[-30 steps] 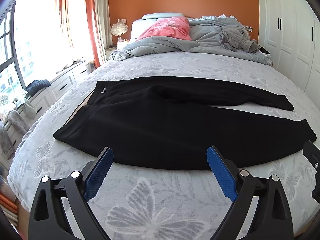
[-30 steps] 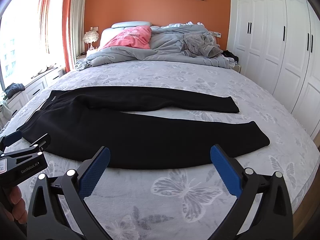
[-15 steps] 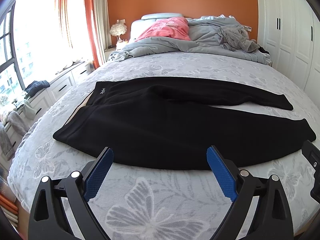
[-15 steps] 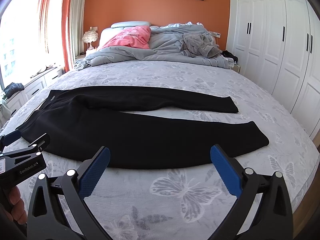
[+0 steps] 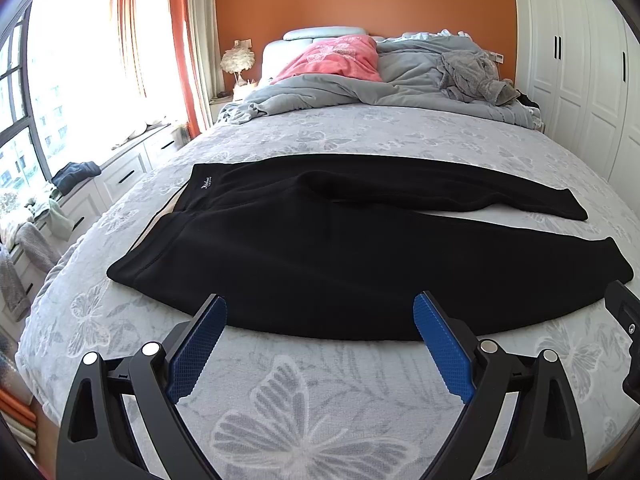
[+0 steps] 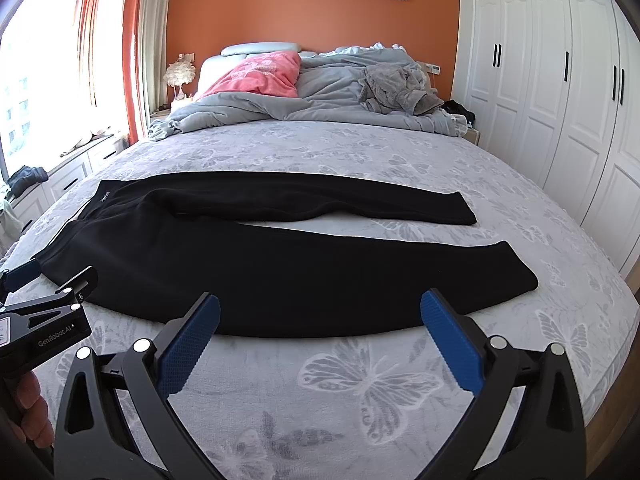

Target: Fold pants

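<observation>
Black pants (image 5: 320,248) lie flat across the bed (image 5: 304,412), waistband to the left, both legs stretched to the right and spread in a narrow V. The same pants (image 6: 280,264) fill the middle of the right wrist view. My left gripper (image 5: 320,320) hovers open just short of the near leg's front edge, blue pads wide apart with nothing between them. My right gripper (image 6: 320,318) is open too, near the same edge further toward the cuffs. The left gripper's body (image 6: 44,320) and a hand show at the right view's left edge.
A rumpled grey duvet (image 5: 360,88) and a pink pillow (image 5: 340,58) lie at the head of the bed. White wardrobes (image 6: 560,80) stand along the right. Window-side drawers (image 5: 92,184) with piled clothes run along the left. The butterfly-print bedspread (image 6: 360,380) lies between me and the pants.
Both views have barely shifted; the pants lie as before and both grippers stay open.
</observation>
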### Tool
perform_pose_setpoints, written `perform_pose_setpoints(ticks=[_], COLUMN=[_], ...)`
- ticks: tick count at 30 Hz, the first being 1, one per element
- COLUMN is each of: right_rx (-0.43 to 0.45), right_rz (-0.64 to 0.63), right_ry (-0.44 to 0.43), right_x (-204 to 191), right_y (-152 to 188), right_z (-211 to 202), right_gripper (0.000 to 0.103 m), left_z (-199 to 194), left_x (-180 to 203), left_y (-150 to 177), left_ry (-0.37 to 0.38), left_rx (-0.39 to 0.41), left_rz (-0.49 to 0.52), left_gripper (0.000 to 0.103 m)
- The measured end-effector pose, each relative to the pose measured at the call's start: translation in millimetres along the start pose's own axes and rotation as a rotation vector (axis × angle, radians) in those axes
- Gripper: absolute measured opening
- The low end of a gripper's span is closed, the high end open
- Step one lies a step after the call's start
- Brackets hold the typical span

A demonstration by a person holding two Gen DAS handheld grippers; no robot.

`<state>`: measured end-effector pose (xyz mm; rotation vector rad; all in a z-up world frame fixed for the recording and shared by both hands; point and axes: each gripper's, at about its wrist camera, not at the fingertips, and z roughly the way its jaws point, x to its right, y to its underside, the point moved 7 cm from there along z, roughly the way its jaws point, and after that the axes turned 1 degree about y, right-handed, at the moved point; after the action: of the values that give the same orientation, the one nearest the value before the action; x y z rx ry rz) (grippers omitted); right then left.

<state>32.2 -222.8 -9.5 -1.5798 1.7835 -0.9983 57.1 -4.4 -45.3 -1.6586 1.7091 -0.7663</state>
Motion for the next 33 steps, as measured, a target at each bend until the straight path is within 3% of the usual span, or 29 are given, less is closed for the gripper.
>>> perform_pose_setpoints(ticks=[33], right_rx=[-0.004], right_rz=[-0.001], right_ry=[-0.002], right_x=[1.8], right_y=[1.3], right_z=[0.6], right_gripper=[0.098], left_z=[0.4], left_x=[2.4], left_y=[-0.4], left_ry=[0.0], left_rx=[-0.001], left_rz=[0.001], left_gripper=[0.092])
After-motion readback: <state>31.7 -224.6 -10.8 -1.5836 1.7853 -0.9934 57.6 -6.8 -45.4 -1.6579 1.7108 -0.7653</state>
